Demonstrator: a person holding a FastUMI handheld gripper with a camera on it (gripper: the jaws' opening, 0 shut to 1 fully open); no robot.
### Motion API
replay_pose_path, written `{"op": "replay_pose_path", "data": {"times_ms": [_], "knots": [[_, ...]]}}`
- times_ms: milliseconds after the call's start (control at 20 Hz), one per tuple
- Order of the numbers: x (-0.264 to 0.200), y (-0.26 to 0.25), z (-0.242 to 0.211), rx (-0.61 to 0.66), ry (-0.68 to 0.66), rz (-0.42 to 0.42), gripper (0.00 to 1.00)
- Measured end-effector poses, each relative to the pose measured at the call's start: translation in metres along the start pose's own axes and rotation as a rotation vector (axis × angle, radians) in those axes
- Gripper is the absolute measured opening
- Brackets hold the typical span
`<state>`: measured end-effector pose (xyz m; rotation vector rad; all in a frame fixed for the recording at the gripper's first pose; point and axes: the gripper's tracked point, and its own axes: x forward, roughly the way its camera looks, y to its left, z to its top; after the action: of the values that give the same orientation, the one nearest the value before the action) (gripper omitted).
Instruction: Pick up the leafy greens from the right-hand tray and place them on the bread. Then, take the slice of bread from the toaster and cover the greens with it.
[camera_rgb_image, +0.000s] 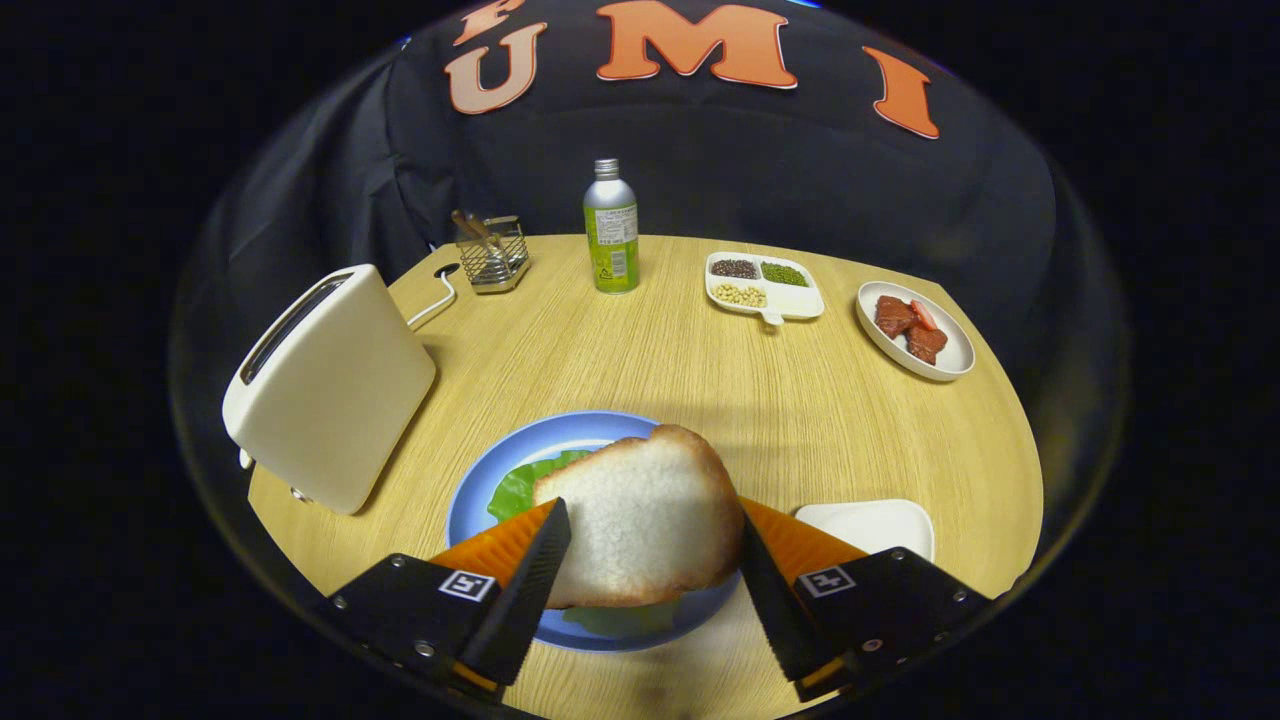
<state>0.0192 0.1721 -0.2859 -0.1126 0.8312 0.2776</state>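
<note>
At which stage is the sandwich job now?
Done: the leafy greens lie on the blue plate. In hand: the gripper holds the bread slice between both fingers above the greens. Left: lowering it and letting go.

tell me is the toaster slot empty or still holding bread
Cannot tell for certain: the toaster slot looks dark with nothing sticking out, while the gripper holds a bread slice.

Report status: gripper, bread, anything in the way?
Gripper shut on bread slice. Slice over the leafy greens on the blue plate. Nothing in the way.
</note>
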Motion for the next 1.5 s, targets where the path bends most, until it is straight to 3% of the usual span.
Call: {"op": "replay_pose_path", "data": {"times_ms": [50, 250, 700, 1050, 1500], "knots": [[0.000, -0.001, 0.000, -0.015, -0.002, 0.000, 0.99], [0.001, -0.014, -0.009, -0.101, 0.030, -0.032, 1.00], [-0.011, -0.041, -0.005, -0.081, 0.031, -0.014, 1.00], [-0.060, -0.088, 0.050, -0.016, -0.127, -0.055, 1.00], [-0.163, -0.168, 0.136, 0.109, -0.434, -0.153, 1.00]]}}
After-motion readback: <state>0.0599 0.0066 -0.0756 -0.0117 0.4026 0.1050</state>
